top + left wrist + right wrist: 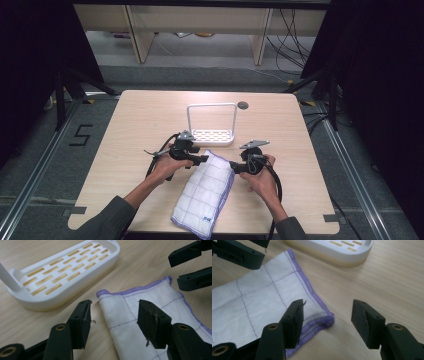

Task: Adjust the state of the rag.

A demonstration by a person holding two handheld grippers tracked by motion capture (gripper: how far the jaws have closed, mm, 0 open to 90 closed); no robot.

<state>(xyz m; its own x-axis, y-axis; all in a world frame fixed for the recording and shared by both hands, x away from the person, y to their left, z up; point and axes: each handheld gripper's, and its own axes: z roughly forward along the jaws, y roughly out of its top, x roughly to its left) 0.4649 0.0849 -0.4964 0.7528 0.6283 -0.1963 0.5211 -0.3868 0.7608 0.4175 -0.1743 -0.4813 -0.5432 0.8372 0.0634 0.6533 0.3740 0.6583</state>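
Observation:
A folded white cloth with a purple hem and stitched grid lies on the wooden table, its far end toward a white slotted rack with a tall loop handle. My left gripper hovers open at the cloth's far left corner; in the left gripper view the cloth lies between the pads untouched, just short of the rack. My right gripper is open at the far right corner. In the right gripper view that gripper straddles the cloth's folded corner.
A round cable hole sits behind the rack on the table. Bare tabletop lies left and right of the cloth. Black stand legs flank the table on the floor, and wooden furniture with cables stands beyond.

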